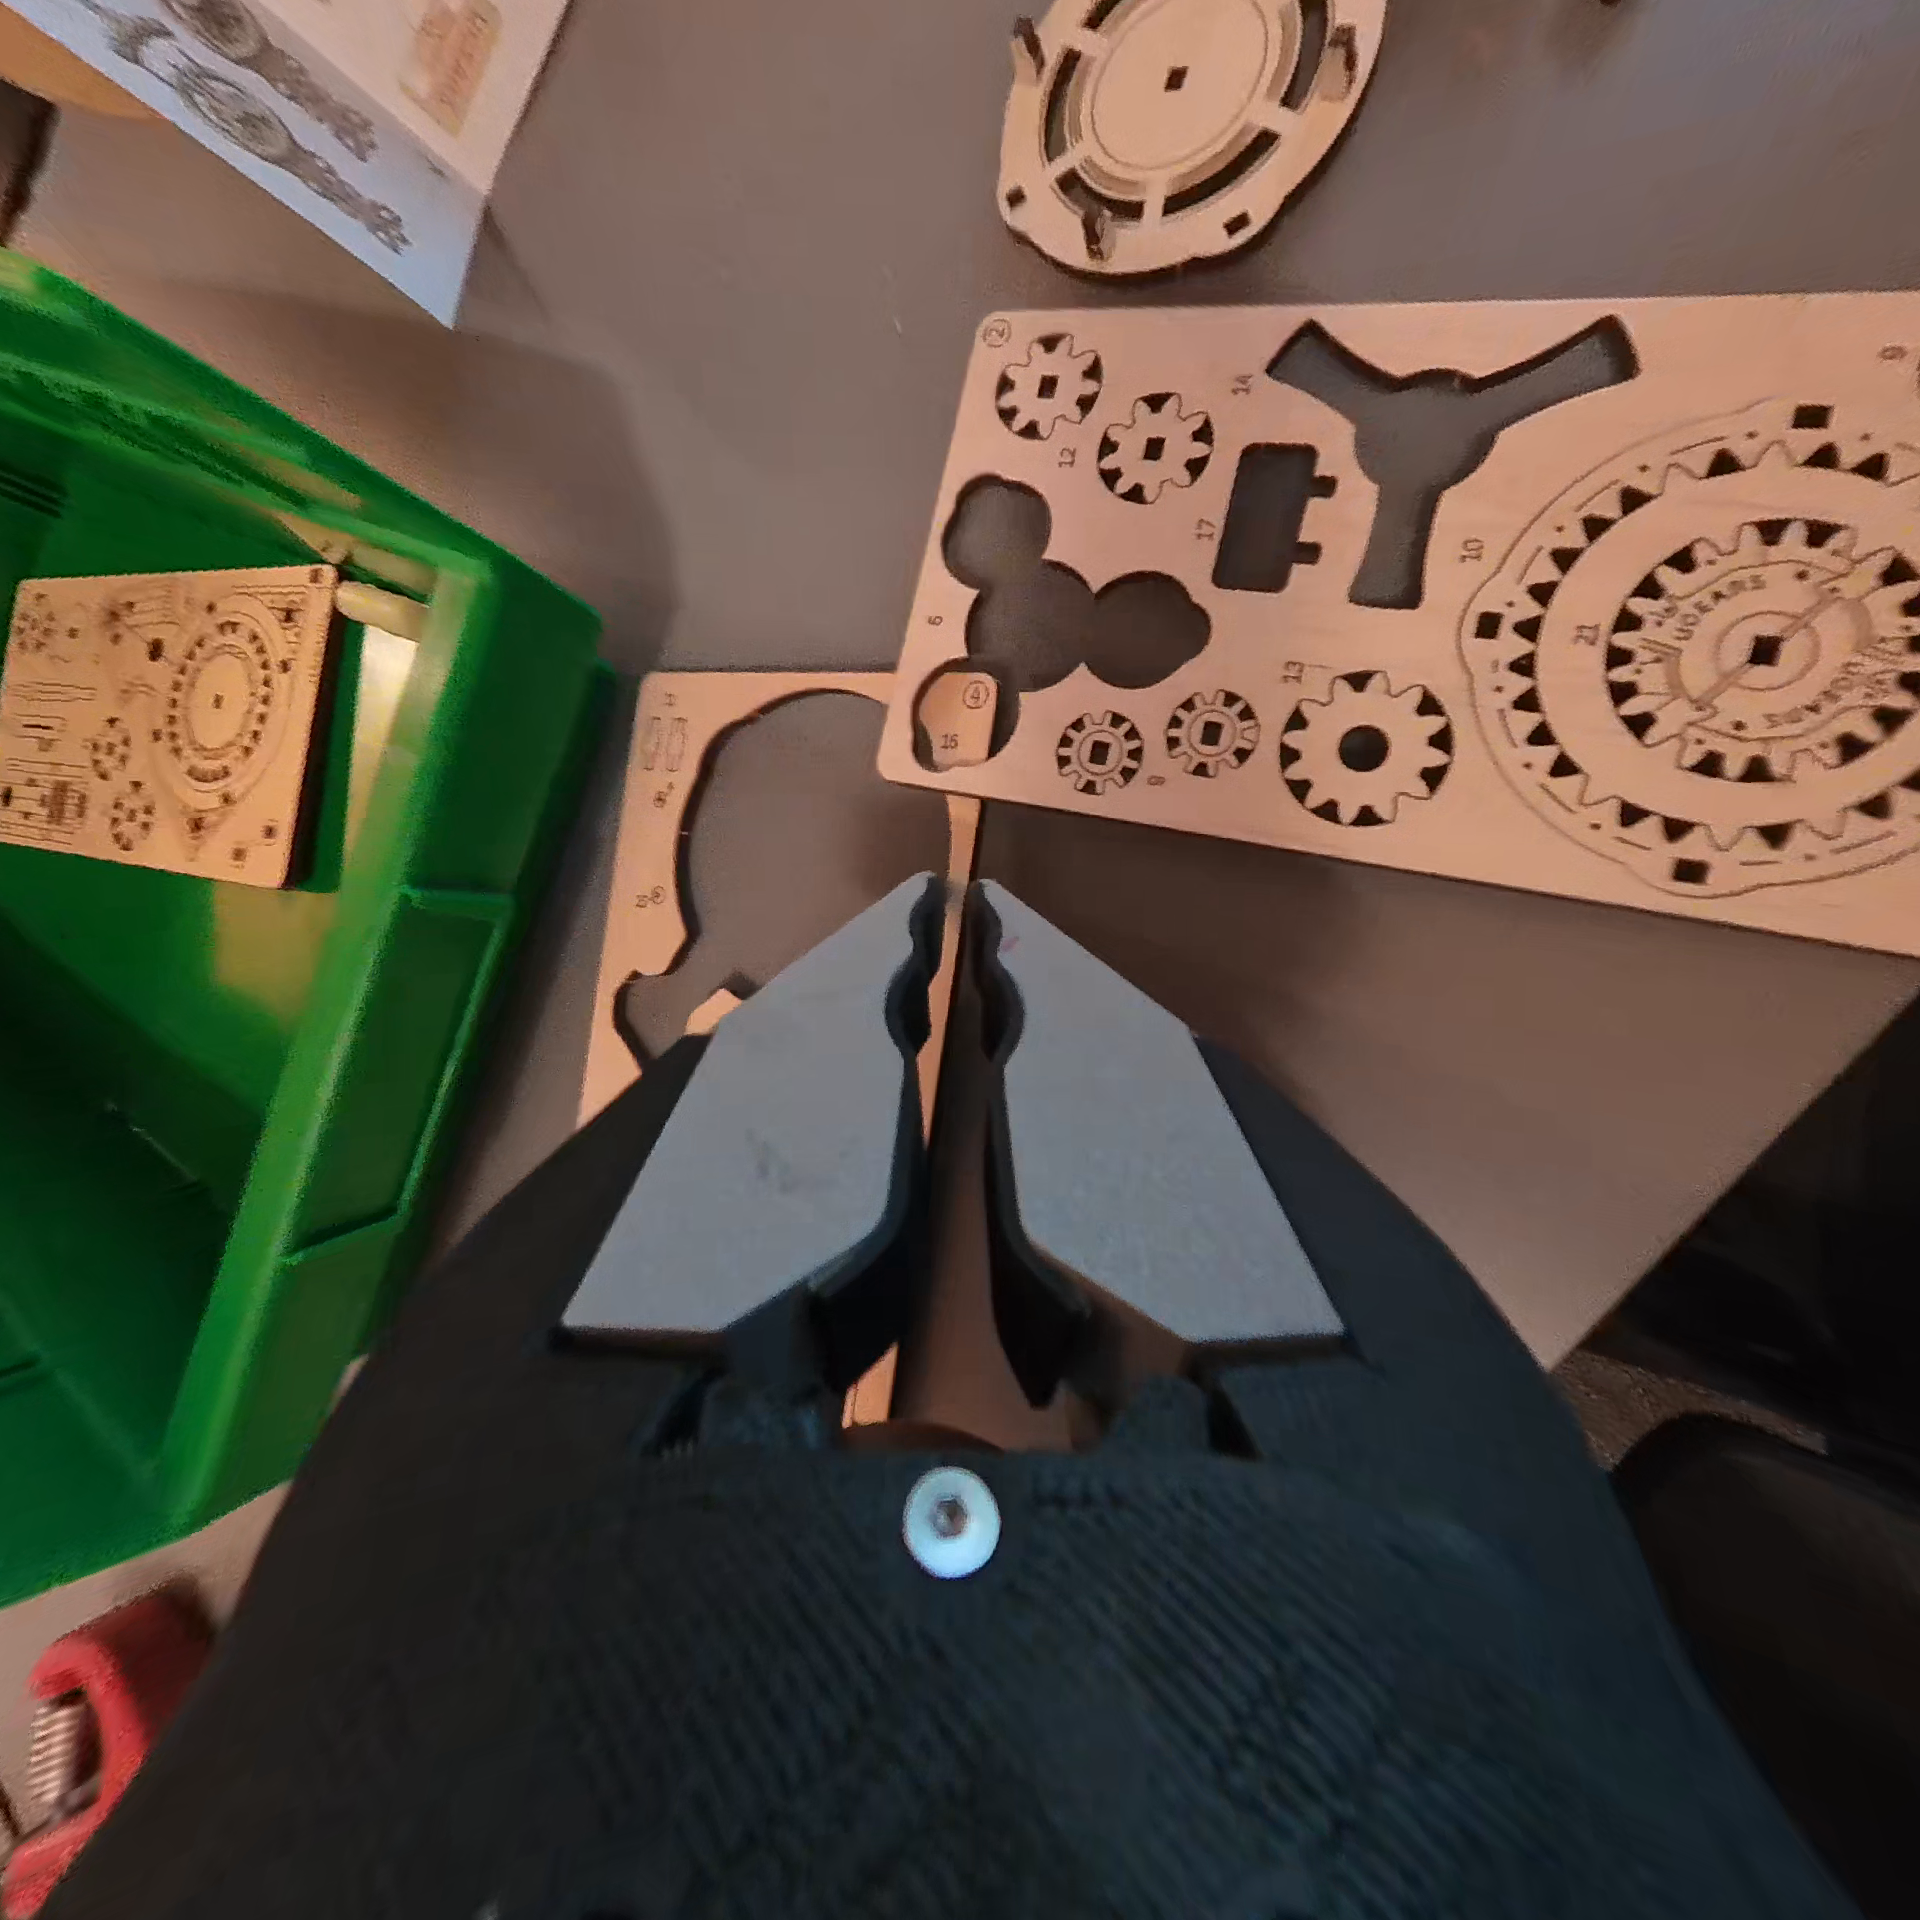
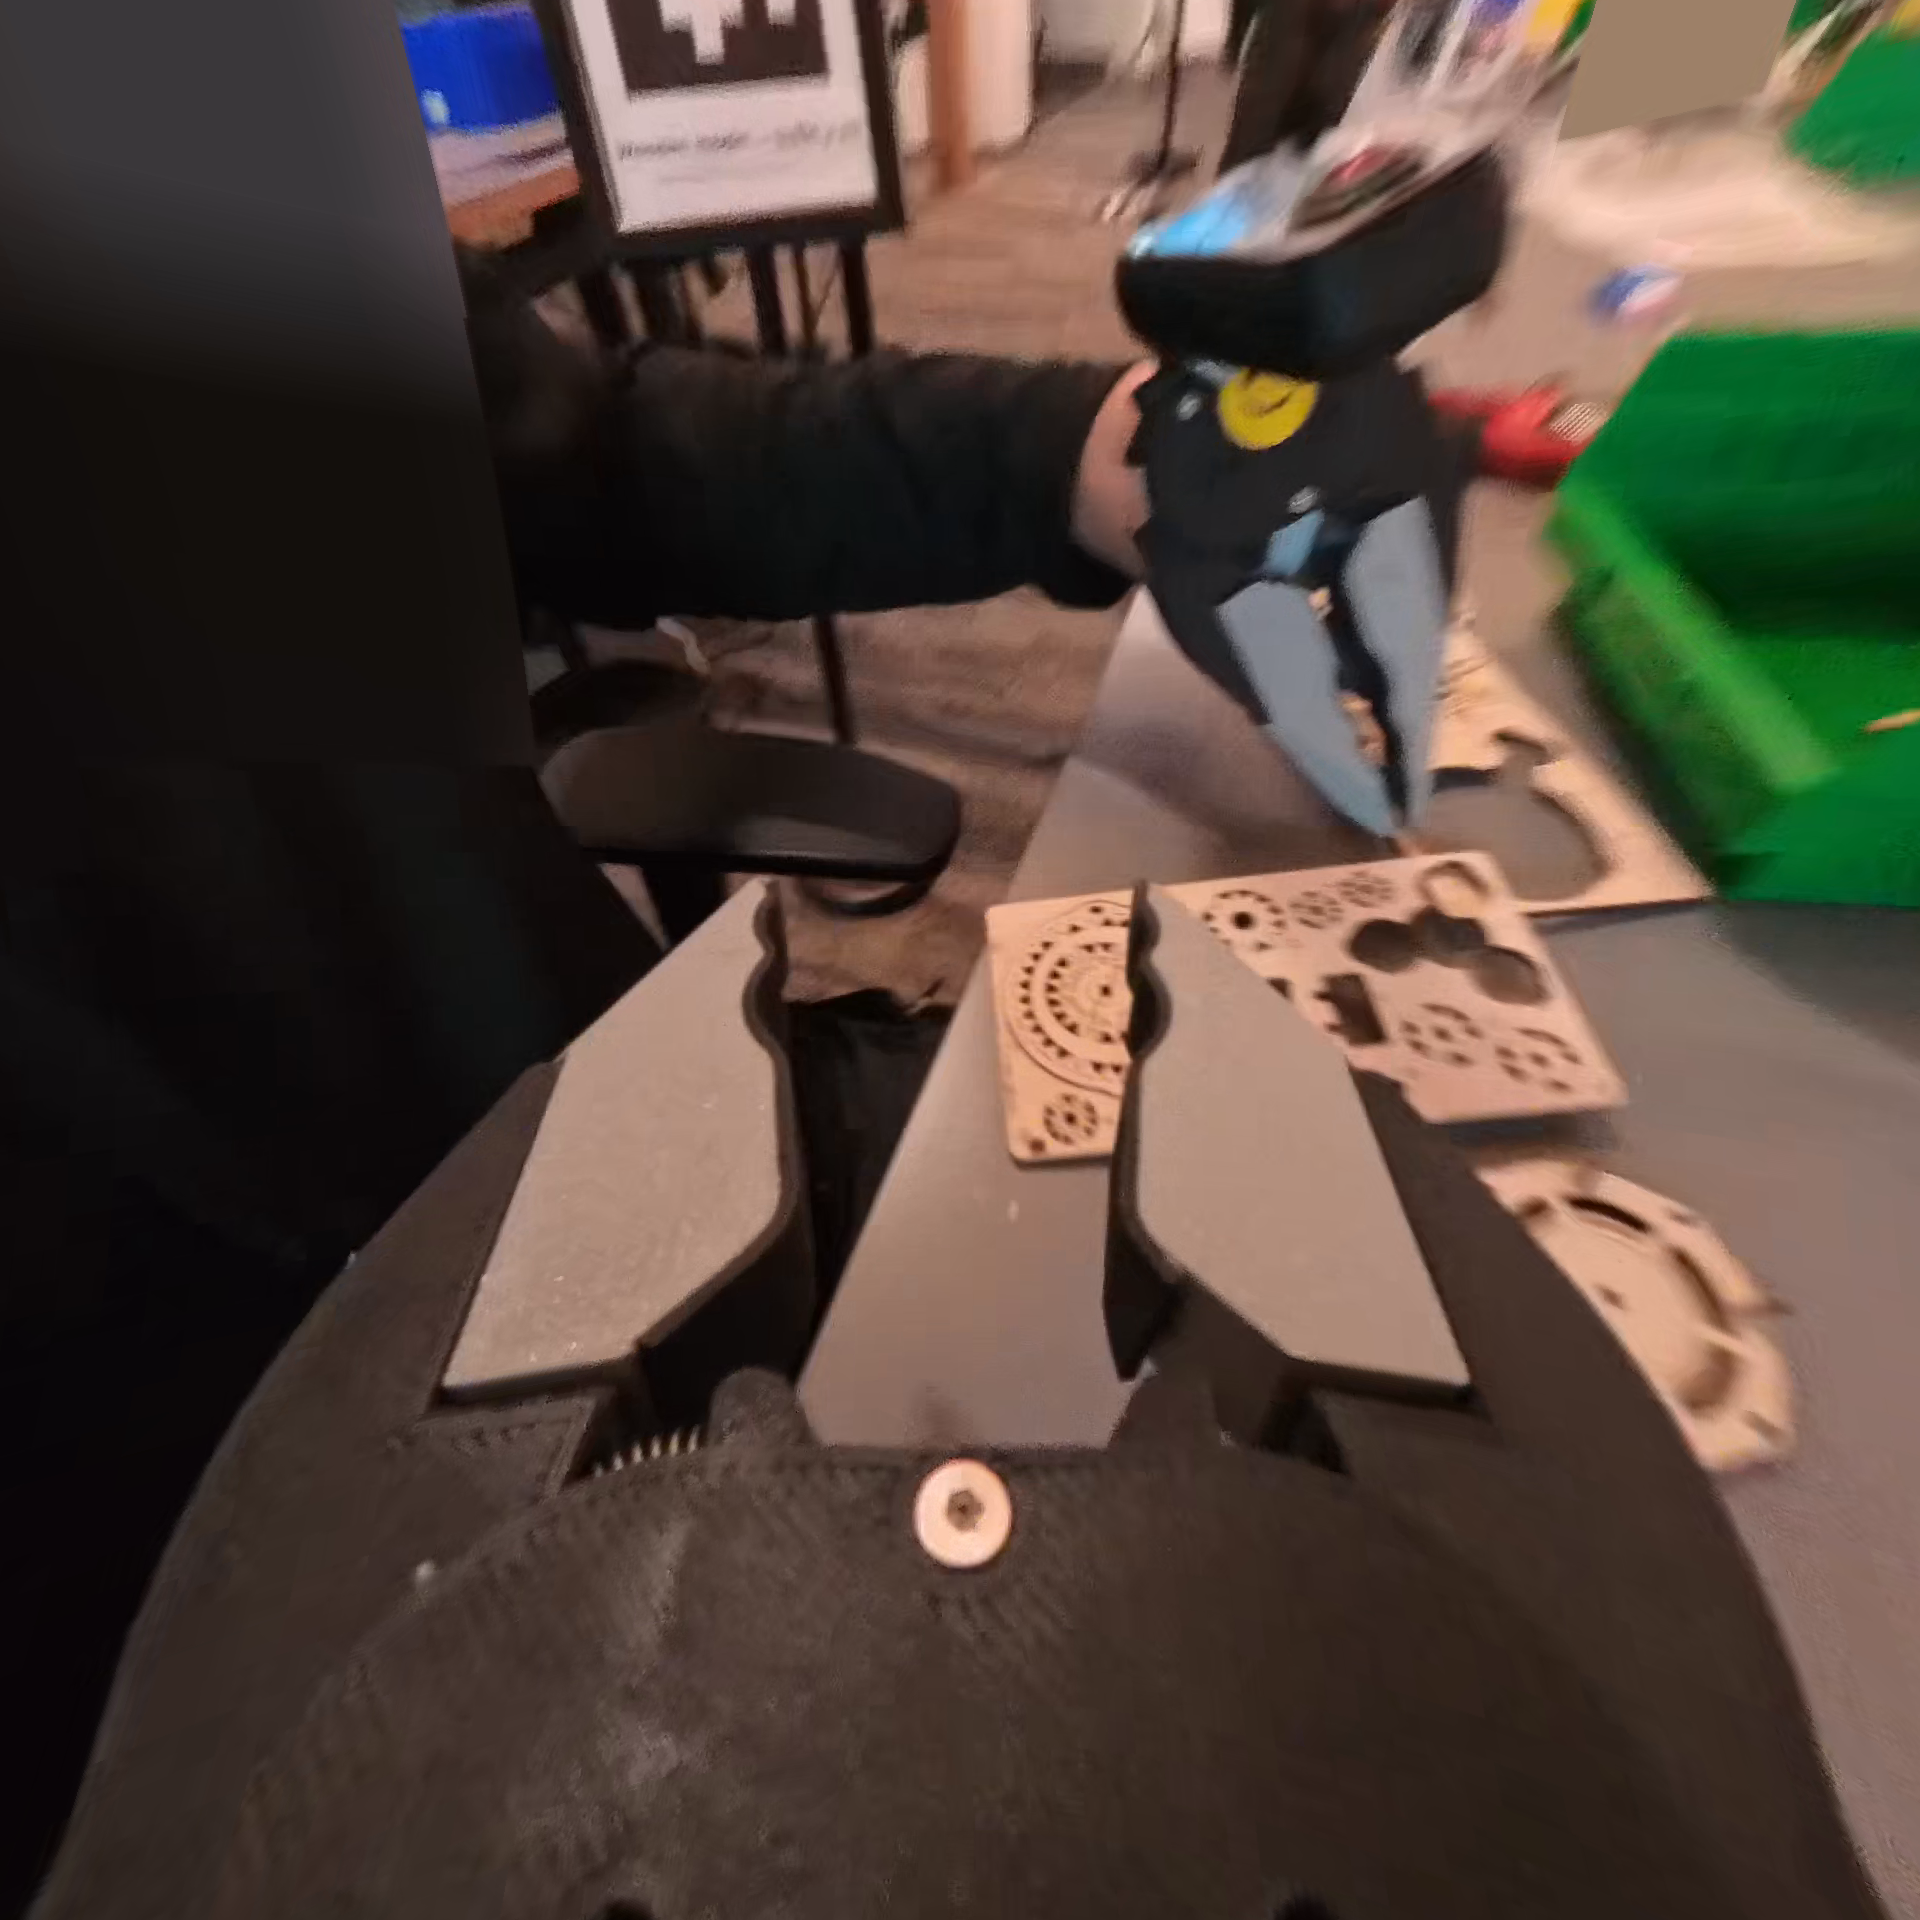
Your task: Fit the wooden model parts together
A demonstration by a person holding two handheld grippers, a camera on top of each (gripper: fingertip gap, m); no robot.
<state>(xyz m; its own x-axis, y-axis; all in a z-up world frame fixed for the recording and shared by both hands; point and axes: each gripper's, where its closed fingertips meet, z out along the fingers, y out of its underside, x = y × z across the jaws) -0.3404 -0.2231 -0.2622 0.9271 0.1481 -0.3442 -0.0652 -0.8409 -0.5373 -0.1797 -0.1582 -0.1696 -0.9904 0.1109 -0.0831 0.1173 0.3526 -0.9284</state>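
Left hand-held gripper (image 1: 948,894) pinched on thin wooden sheet (image 1: 665,831) at bench (image 1: 779,260) edge; right hand-held gripper (image 2: 951,935) wide open, empty. Probably lifting sheet; next, freeing a part.

Your left wrist view looks steeply down, close over the grey table (image 1: 790,436). Your right wrist view sits low at the table (image 2: 1714,1039) edge, facing across it toward the room. Both share the gear sheet (image 1: 1351,582) (image 2: 1455,997), round wooden assembly (image 1: 1184,114) (image 2: 1662,1320), green bin (image 1: 260,1039) (image 2: 1745,644).
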